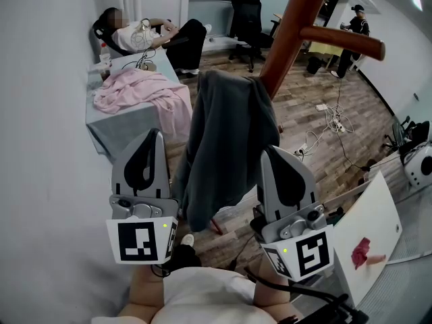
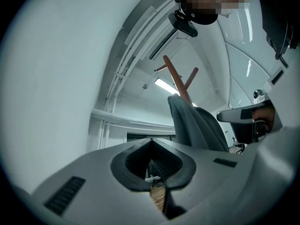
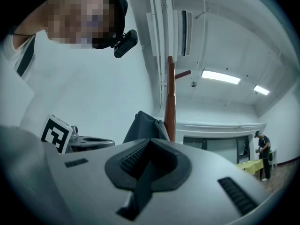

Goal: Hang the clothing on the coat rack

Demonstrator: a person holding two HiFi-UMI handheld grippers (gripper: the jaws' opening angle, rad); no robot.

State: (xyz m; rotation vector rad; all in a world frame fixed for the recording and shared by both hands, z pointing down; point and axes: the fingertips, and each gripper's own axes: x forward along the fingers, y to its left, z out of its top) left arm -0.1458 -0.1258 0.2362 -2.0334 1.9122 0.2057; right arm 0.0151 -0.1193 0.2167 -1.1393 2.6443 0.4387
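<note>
Clothing (image 1: 229,140), limp grey fabric on wooden coat rack (image 1: 297,25), left gripper (image 1: 154,137), right gripper (image 1: 270,154), jaws pressed together

The coat rack (image 1: 291,36) is smooth reddish-brown wood with a glossy varnish. Hanging on it, the grey garment (image 1: 226,140) is thick, soft, matt cloth, slightly fuzzy. Left of the rack, the pink cloth (image 1: 145,93) looks thin, matt and crumpled, and lies on a table cover (image 1: 108,130) of plain blue-grey fabric. Below the rack, the floor (image 1: 297,103) shows wood-grain planks with a dull sheen. In front of the rack, the left gripper (image 1: 154,137) and right gripper (image 1: 270,152) are matt grey plastic. Their pads (image 2: 137,159) are black, ribbed and rubbery.
</note>
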